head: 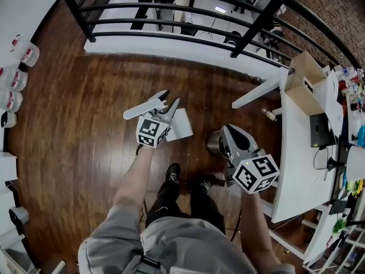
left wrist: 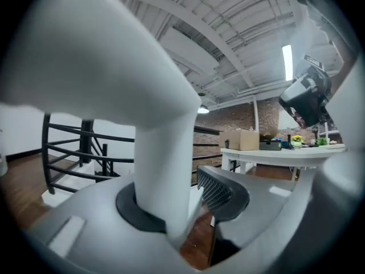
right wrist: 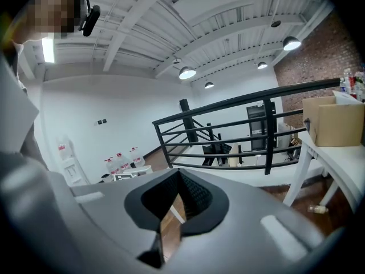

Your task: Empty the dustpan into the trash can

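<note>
Dustpan [head: 181,124] looks light and stiff; left gripper [head: 170,100] clamps its handle [head: 141,109].
Right gripper [head: 227,135], jaws together and empty, hangs beside the trash can [head: 213,144].

The head camera sits high up and looks almost straight down at the wood floor [head: 74,124], with the left gripper [head: 171,103] and the right gripper [head: 227,133] well below it. The left gripper camera sits right behind its jaws and looks level across the room. The white dustpan [left wrist: 114,96] is so close that it fills half that view. The right gripper camera also looks out along its jaws. All three views show the black railing [head: 77,13] and the white table [head: 296,147] with the brown box [head: 305,76]
</note>
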The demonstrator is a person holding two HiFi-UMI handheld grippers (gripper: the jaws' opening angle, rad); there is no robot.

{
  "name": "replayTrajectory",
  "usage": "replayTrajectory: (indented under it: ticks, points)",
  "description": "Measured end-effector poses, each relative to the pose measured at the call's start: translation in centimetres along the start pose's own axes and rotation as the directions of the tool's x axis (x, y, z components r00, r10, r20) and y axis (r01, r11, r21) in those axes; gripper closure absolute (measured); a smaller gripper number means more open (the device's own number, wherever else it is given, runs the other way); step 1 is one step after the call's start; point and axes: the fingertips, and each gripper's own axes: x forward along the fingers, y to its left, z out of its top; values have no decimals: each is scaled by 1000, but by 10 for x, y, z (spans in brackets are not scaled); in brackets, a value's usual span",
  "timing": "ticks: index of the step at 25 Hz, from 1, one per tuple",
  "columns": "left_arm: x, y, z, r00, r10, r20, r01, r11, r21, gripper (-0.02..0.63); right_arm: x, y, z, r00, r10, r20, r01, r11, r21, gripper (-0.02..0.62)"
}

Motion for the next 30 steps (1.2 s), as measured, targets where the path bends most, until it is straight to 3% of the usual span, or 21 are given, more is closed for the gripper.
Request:
replayTrajectory:
  ticks: [4,8,10,17,20,21,23,24,27,30]
  points:
    - [-27,19,-14,993,116,-25,-117,991,-58,401,8,13,2,999,38,-5,-38,999,-10,597]
    - [-43,34,-23,980,188,-59,-193,976,-100,204,15,30,8,997,79,-2,-79,997,-25,597]
    - [-49,39,-30,973,206,-101,-217,969,-117,153,17,37,15,996,94,5,-94,995,-36,597]
    - [-101,49,-64,930,292,-222,-340,914,-222,135,-1,39,27,995,92,33,-90,994,-55,597]
    - [-125,29,-76,921,259,-292,-342,896,-282,140,-15,26,25,997,63,46,-61,997,-38,597]
    - [-133,15,-78,921,221,-320,-322,894,-311,169,-20,22,24,997,50,51,-48,998,-33,597]
    - [-143,-14,-74,931,127,-343,-260,891,-373,310,-31,16,27,997,23,67,-21,999,-27,597]
    - [-146,-29,-65,940,84,-330,-219,892,-395,400,-35,13,31,997,12,77,-10,1000,-27,597]
    - [-139,-75,-21,969,-40,-242,-64,912,-405,581,-48,8,48,993,-5,115,10,999,-42,597]
    - [-119,-125,35,961,-222,-168,146,916,-374,600,-62,8,72,985,-15,171,24,998,-55,597]
